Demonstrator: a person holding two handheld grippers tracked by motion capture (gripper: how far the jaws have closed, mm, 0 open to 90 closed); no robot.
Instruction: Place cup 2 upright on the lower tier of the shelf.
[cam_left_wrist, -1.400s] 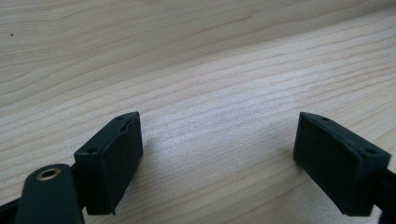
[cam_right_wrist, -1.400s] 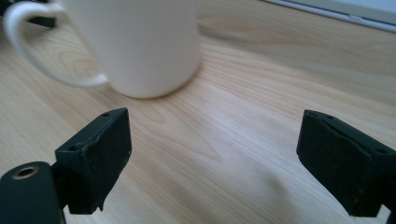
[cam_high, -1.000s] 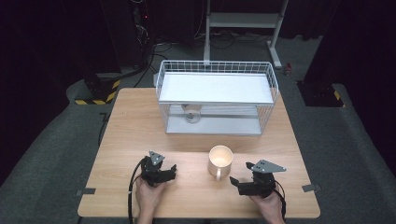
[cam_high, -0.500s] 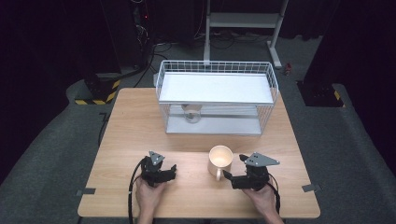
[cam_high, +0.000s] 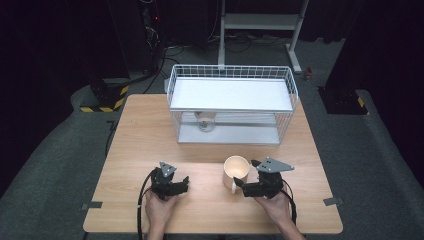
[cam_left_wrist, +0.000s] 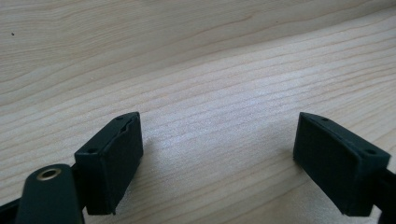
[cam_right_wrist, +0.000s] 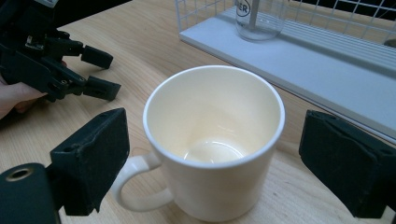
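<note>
A cream mug (cam_high: 236, 169) stands upright and empty near the table's front middle; its handle (cam_right_wrist: 135, 186) points toward the person. My right gripper (cam_high: 240, 186) is open, and in the right gripper view its black jaws stand one on each side of the mug (cam_right_wrist: 215, 135) without touching it. To the left, my left gripper (cam_high: 184, 183) rests low over bare wood, a hand's width from the mug. Its jaws are spread wide in the left gripper view, with nothing between the left gripper (cam_left_wrist: 226, 161) fingers. From the right gripper view the left gripper (cam_right_wrist: 95, 72) lies beyond the mug.
A white wire rack (cam_high: 231, 107) with a white shelf stands at the table's far middle. A clear glass (cam_high: 205, 121) stands on the rack's lower tray (cam_right_wrist: 327, 60), close behind the mug. Bare wood (cam_high: 145, 140) stretches to the left of the rack.
My right gripper has slid left and forward up to the mug, so its jaws now flank it. The mug and the left gripper have stayed put.
</note>
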